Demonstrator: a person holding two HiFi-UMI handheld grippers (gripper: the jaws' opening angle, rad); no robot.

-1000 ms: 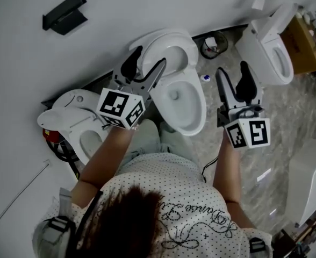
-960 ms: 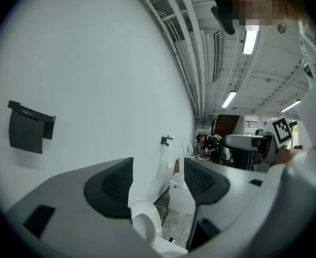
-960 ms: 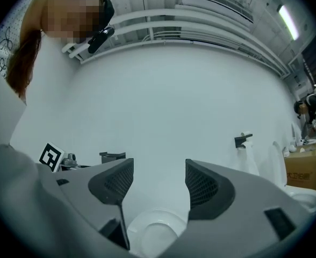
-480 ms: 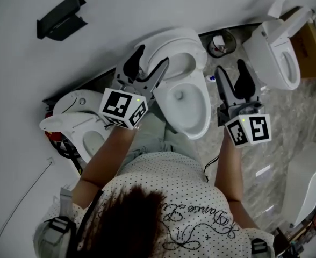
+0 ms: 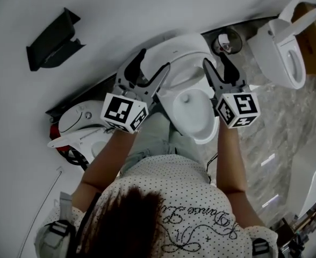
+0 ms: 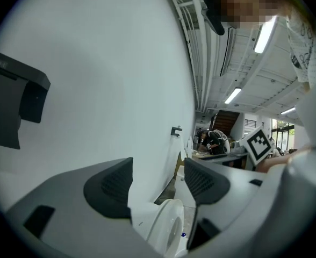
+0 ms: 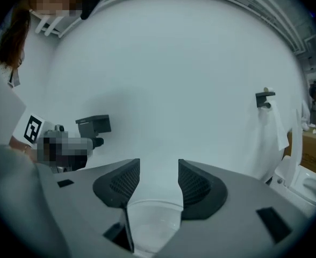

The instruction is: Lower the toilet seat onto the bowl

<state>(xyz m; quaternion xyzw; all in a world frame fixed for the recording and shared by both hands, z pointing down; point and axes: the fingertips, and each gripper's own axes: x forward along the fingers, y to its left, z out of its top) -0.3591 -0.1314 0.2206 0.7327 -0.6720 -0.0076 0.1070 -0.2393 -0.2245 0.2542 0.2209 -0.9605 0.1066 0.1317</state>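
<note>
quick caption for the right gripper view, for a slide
Right gripper, jaws closing around the raised toilet seat's upper edge, against a white wall.

The toilet seat [image 5: 186, 47] and bowl [image 5: 198, 128] are glossy white. Behind the bowl, the wall [image 5: 147, 9] is plain white; right of it, the floor [image 5: 287, 117] is grey, marbled; the shirt [image 5: 163, 187] is white, dark-dotted.

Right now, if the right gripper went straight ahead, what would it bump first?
Probably the raised toilet seat: its white edge sits between the right gripper's closing jaws, not yet pinched. The wall stands behind.
</note>
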